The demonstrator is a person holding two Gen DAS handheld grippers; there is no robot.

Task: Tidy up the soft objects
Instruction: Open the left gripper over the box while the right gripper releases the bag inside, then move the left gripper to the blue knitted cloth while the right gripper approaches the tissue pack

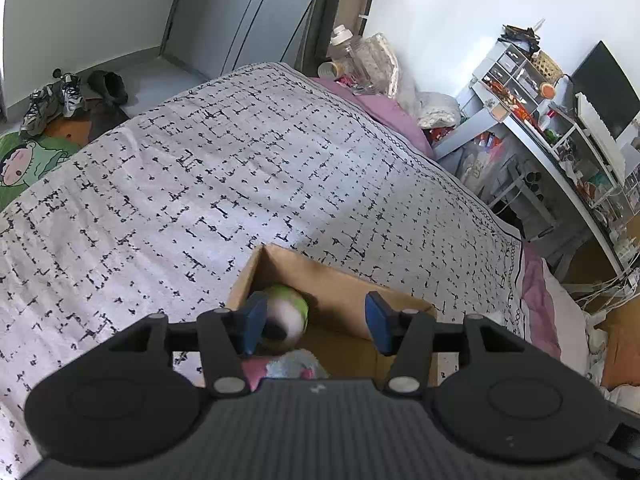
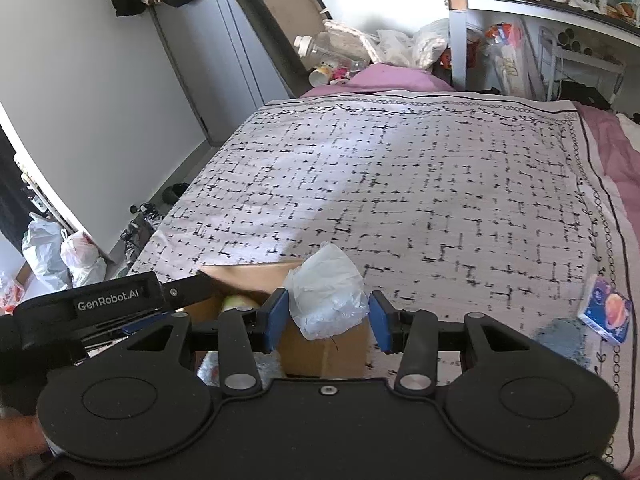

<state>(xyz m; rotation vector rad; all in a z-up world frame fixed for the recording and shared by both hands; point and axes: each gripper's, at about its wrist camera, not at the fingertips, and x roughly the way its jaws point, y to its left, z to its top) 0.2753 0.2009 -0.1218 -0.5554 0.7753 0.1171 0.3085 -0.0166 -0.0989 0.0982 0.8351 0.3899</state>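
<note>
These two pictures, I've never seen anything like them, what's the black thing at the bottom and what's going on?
No robot here: a person holds a hand tool in each hand, each with two blue-padded fingers and a camera looking forward along them. One picture is from the left tool, the other from the right tool. Both look over a bed with a patterned cover. On it stands a cardboard box. The left tool is open over the box, with a green-and-white soft toy blurred beside one finger, seemingly dropping in. The right tool has a crumpled plastic bag between its fingers, which look open. A small packet lies to the right.
</note>
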